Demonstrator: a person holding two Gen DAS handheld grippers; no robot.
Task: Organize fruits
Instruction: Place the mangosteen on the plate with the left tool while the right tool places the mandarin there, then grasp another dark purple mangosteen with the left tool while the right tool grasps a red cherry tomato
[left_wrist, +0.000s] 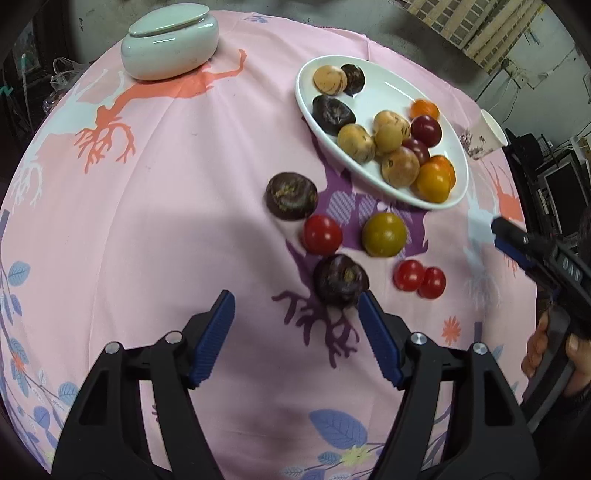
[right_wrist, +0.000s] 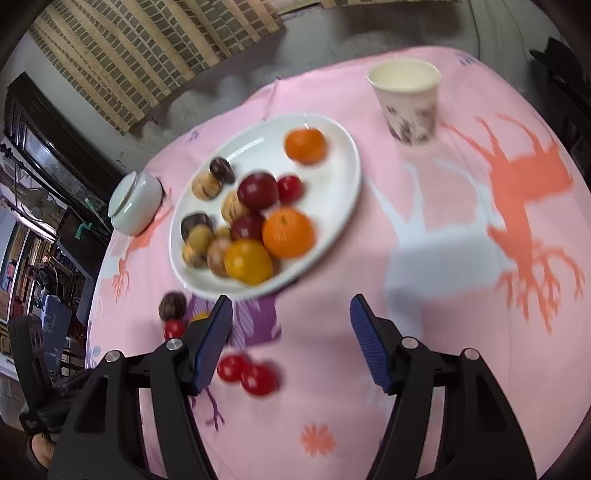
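Observation:
A white oval plate (left_wrist: 388, 92) holds several fruits: tan, dark purple, deep red and orange ones. Loose on the pink cloth lie a dark purple fruit (left_wrist: 291, 195), a red tomato (left_wrist: 322, 234), an olive-yellow fruit (left_wrist: 384, 234) and a pair of red tomatoes (left_wrist: 419, 278). My left gripper (left_wrist: 295, 299) stands open with nothing between its fingers; a second dark purple fruit (left_wrist: 340, 280) lies just beyond its right fingertip. My right gripper (right_wrist: 291, 301) is open and holds nothing, in front of the plate (right_wrist: 332, 192), with the tomato pair (right_wrist: 247, 373) by its left finger.
A lidded white ceramic jar (left_wrist: 170, 44) stands at the far left of the table. A patterned paper cup (right_wrist: 406, 103) stands to the right behind the plate. The right gripper (left_wrist: 498, 230), held by a hand (left_wrist: 554, 354), enters the left wrist view from the right edge.

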